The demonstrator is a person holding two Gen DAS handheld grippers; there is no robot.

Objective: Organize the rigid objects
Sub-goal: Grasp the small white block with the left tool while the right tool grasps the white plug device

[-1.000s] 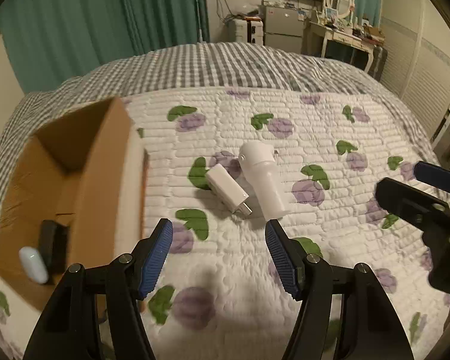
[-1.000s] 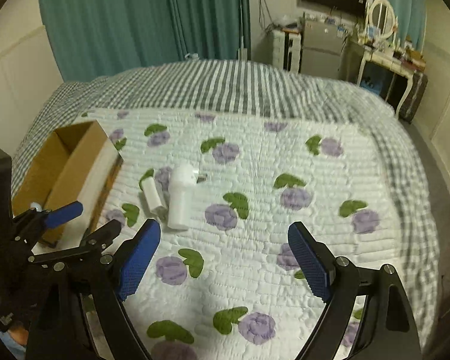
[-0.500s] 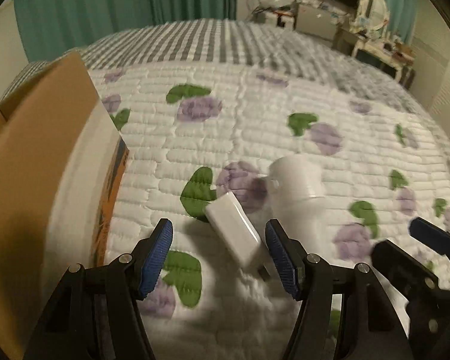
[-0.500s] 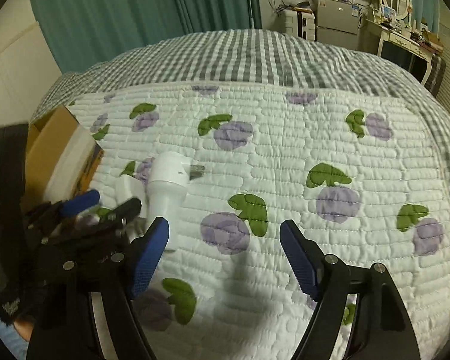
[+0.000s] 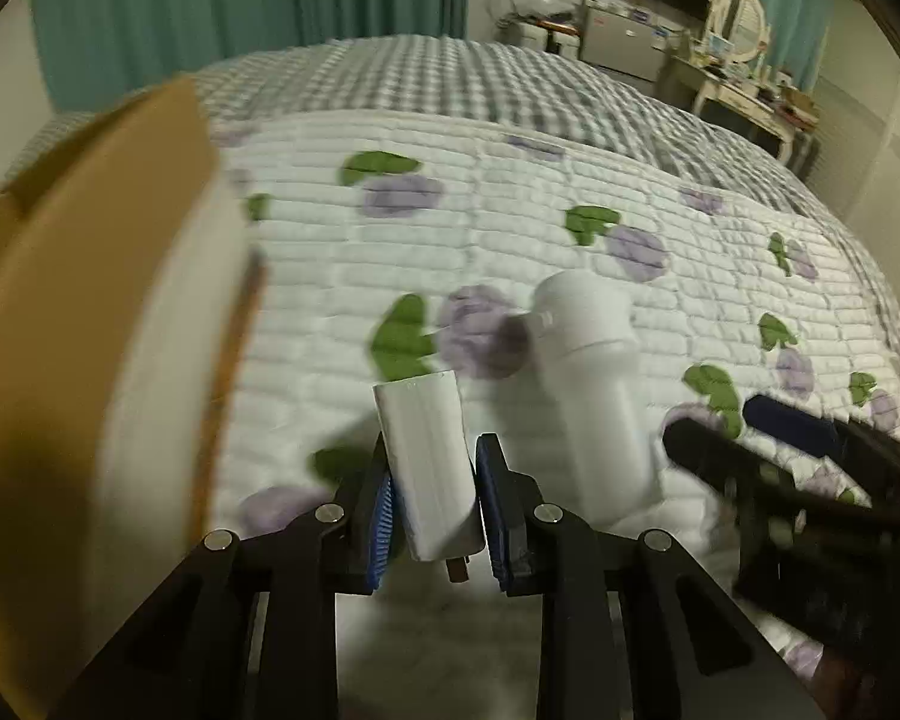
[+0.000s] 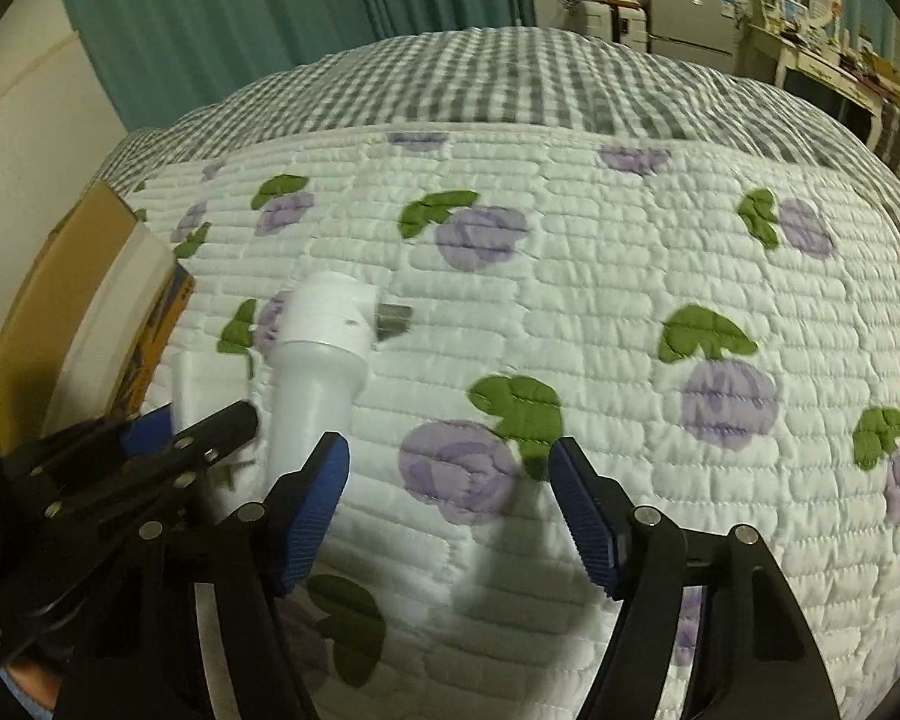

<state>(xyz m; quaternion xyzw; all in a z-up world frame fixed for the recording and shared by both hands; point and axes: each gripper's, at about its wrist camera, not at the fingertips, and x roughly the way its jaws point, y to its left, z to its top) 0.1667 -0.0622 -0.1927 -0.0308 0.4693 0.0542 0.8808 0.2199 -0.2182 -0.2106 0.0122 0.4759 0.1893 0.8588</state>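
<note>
A white rectangular adapter [image 5: 426, 462] lies on the flowered quilt [image 5: 510, 210]. My left gripper [image 5: 435, 510] is closing on it, and both blue pads touch its long sides. Its metal plug end shows between the jaws. Right of it lies a white cylindrical device [image 5: 594, 384] with a wider head. In the right wrist view that device [image 6: 324, 360] sits just left of my right gripper [image 6: 450, 480], whose jaws are closing with only quilt between them. The left gripper [image 6: 174, 432] and the adapter [image 6: 204, 384] show at the lower left. The right gripper [image 5: 780, 438] shows at the right.
An open cardboard box [image 5: 90, 300] stands at the left edge of the quilt, also seen in the right wrist view [image 6: 72, 300]. A grey checked bedcover [image 6: 510, 90] lies beyond. Teal curtains [image 5: 240, 0] and a dressing table [image 5: 744, 90] stand past the bed.
My left gripper has come down over the white adapter and closed onto its sides. My right gripper has sunk toward the quilt beside the white device, and its jaws have narrowed.
</note>
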